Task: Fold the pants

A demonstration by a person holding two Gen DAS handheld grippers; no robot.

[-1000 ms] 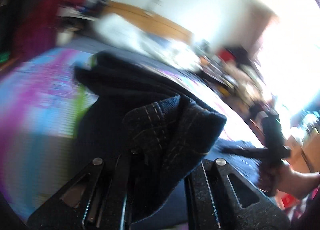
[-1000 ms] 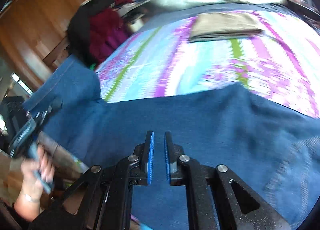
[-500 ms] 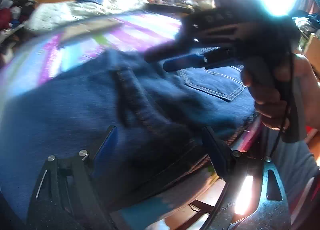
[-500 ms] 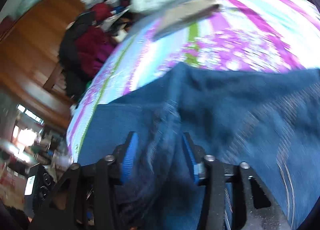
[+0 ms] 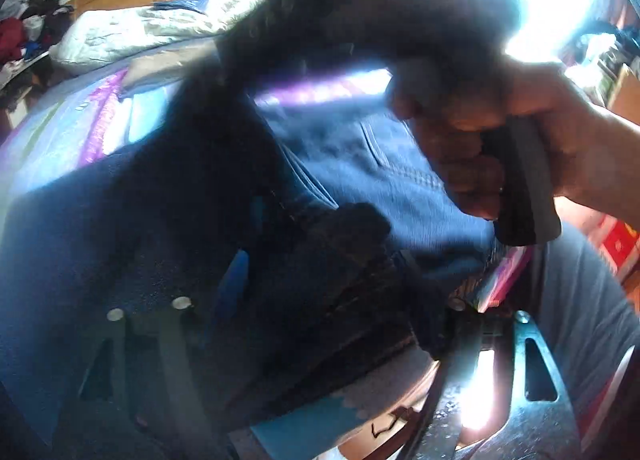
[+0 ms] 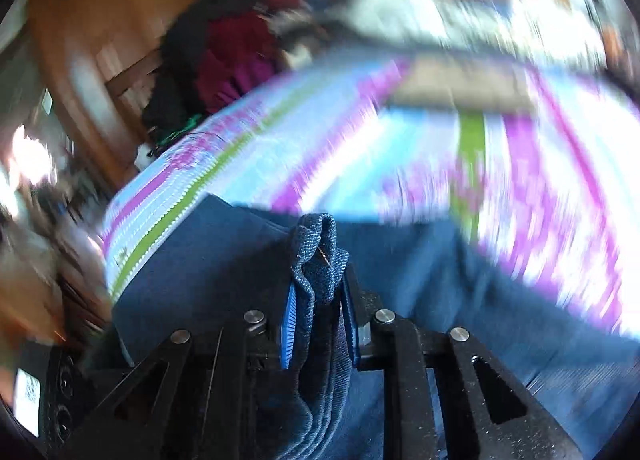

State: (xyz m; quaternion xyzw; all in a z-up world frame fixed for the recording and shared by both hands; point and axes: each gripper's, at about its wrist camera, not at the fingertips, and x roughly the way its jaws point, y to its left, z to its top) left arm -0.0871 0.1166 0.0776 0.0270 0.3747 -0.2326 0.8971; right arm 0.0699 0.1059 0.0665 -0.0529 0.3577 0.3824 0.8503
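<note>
Lying across the striped bedspread, at its near edge: blue denim pants. On the left, left gripper straddling a dark bunched stretch of waistband, blue-padded fingers set wide on either side of it; whether actually clamping, cannot tell. On the right, right gripper pinching a folded denim edge, jaws pressing it from both sides, fabric poking up past the tips. Gripping that tool's handle in the left view: a hand.
</note>
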